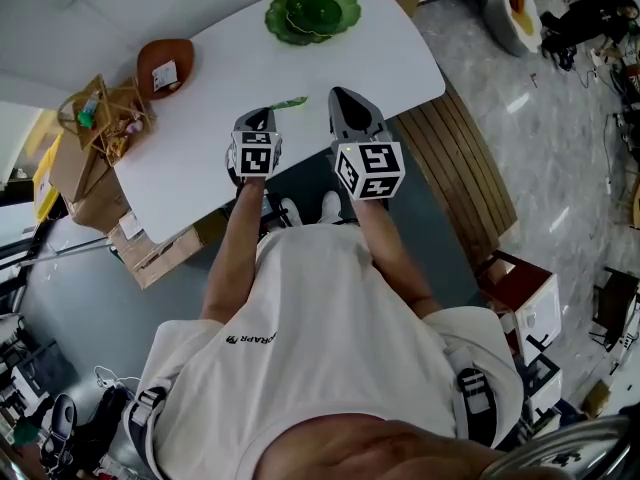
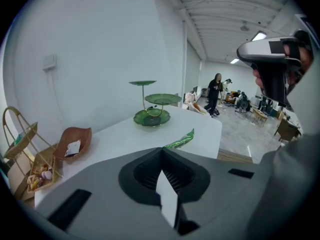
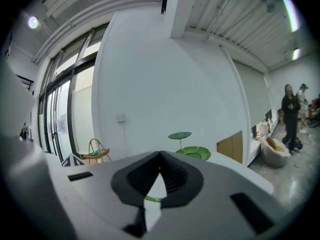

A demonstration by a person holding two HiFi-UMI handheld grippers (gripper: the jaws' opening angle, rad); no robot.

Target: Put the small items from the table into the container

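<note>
A thin green packet (image 1: 289,102) sticks out from the tips of my left gripper (image 1: 262,116) over the white table (image 1: 230,58). In the left gripper view the packet (image 2: 181,140) starts right at the closed tips of the left gripper (image 2: 162,150), which looks shut on its near end. My right gripper (image 1: 345,98) hovers beside it to the right, shut and empty. A woven handled basket (image 1: 100,118) with several small items stands at the table's left end. Beside it lies a brown leaf-shaped dish (image 1: 163,68) with a small white item in it.
A green tiered dish (image 1: 312,10) stands at the table's far end. Cardboard boxes (image 1: 150,253) sit on the floor under the left corner, and a wooden bench (image 1: 460,168) runs along the right. People stand far off (image 2: 216,91) in the room.
</note>
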